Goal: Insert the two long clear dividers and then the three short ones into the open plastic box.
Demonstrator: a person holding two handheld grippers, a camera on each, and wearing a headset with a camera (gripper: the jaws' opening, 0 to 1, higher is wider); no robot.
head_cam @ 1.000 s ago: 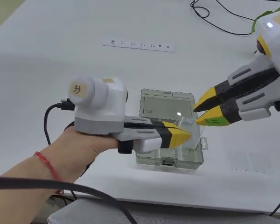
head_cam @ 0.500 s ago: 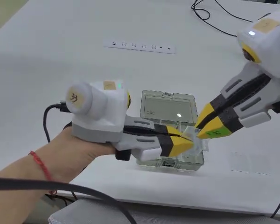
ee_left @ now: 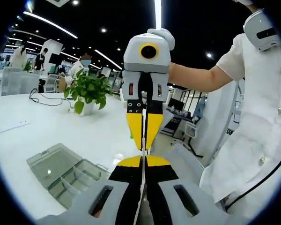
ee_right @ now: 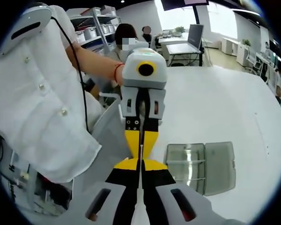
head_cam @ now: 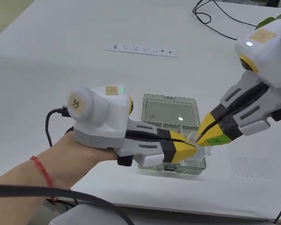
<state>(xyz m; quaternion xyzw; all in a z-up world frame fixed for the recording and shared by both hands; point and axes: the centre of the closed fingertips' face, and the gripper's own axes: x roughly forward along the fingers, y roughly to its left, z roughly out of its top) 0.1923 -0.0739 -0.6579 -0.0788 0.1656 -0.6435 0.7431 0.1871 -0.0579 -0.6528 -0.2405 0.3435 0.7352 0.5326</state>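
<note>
Closing in from the right of the head view, the right gripper (head_cam: 202, 137) has met the left gripper (head_cam: 188, 146) tip to tip above the open plastic box (head_cam: 193, 165). Both pairs of jaws look clamped on the clear divider (head_cam: 195, 140), probably a regrip before insertion.

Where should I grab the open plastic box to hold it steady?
Pinch a short side wall of the open plastic box, coming down from above: the wall is thin and upright, and the lid lies flat open behind, blocking the back.
</note>
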